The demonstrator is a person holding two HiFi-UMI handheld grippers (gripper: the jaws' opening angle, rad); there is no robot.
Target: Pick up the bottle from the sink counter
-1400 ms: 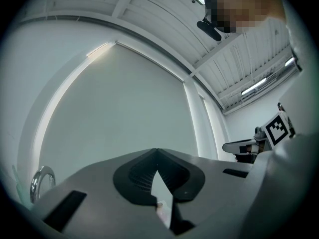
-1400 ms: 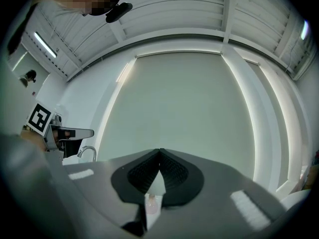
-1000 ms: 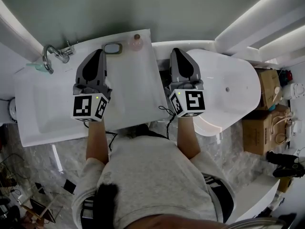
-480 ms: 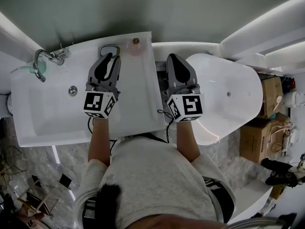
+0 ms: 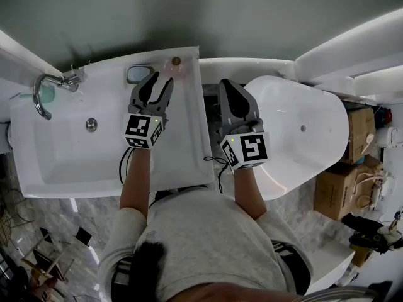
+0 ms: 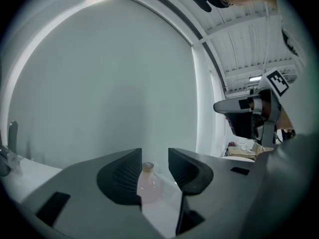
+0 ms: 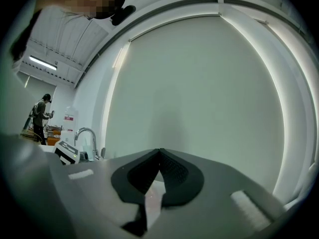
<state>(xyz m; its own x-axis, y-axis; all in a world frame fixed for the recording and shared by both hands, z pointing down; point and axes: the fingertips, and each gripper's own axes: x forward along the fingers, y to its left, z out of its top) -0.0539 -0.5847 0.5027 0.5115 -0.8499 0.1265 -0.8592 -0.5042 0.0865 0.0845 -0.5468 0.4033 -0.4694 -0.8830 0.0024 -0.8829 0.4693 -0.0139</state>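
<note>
Sink counter [image 5: 186, 150]: bottle [image 5: 176, 64] stands just beyond left tongs [image 5: 160, 78] — just opened, nothing between — right tongs [image 5: 225, 83] together.

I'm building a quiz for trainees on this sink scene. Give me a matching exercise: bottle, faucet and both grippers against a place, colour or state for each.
1 bottle
2 faucet
3 left gripper
4 right gripper

A jaws together
B chrome, at the left end of the sink
C jaws apart
D pink, at the back edge of the counter

Pairs: 1-D, 2-B, 3-C, 4-A.
The left gripper's jaws have just been opening. The bottle stands ahead of their gap and is not gripped.
</note>
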